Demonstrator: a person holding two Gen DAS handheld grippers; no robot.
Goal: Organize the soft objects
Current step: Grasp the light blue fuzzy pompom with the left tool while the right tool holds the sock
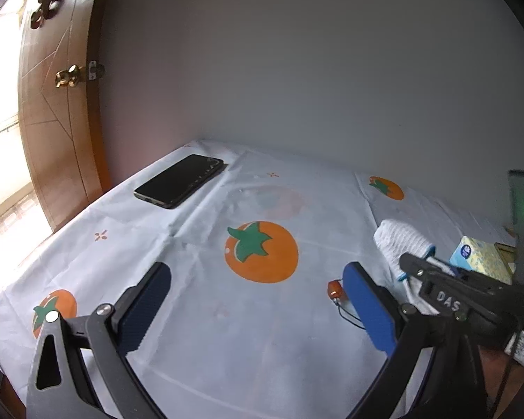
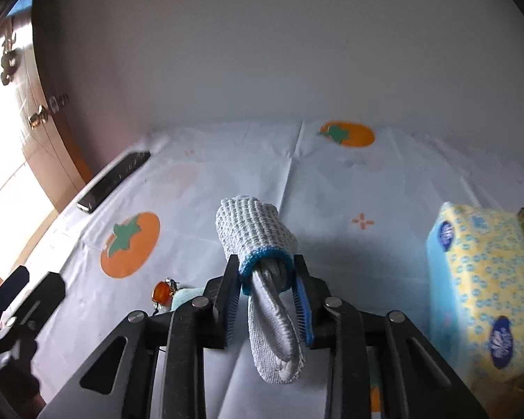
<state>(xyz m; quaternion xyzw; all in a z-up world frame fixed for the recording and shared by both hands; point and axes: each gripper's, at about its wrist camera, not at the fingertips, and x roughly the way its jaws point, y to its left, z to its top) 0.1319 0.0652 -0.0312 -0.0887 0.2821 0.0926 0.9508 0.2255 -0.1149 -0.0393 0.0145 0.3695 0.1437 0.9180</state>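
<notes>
Left wrist view: the left hand-held gripper (image 1: 256, 300) hangs over the counter (image 1: 199, 331) with its jaws spread wide and nothing between them. To its right the right hand-held gripper (image 1: 415, 267) carries a rolled white sock (image 1: 398, 241), whose rounded end points up and left, toward the wall. A black phone (image 1: 180, 181) lies far back on the left, and a tissue pack (image 1: 482, 258) sits at the right edge.

Right wrist view: the right hand-held gripper (image 2: 266, 279) is clamped on the rolled white sock (image 2: 253, 230) at its blue cuff. The sock's long axis runs along the fingers, rounded end pointing forward toward the wall, a loose tail hanging back between the jaws. The tissue pack (image 2: 478, 289) stands to the right
</notes>
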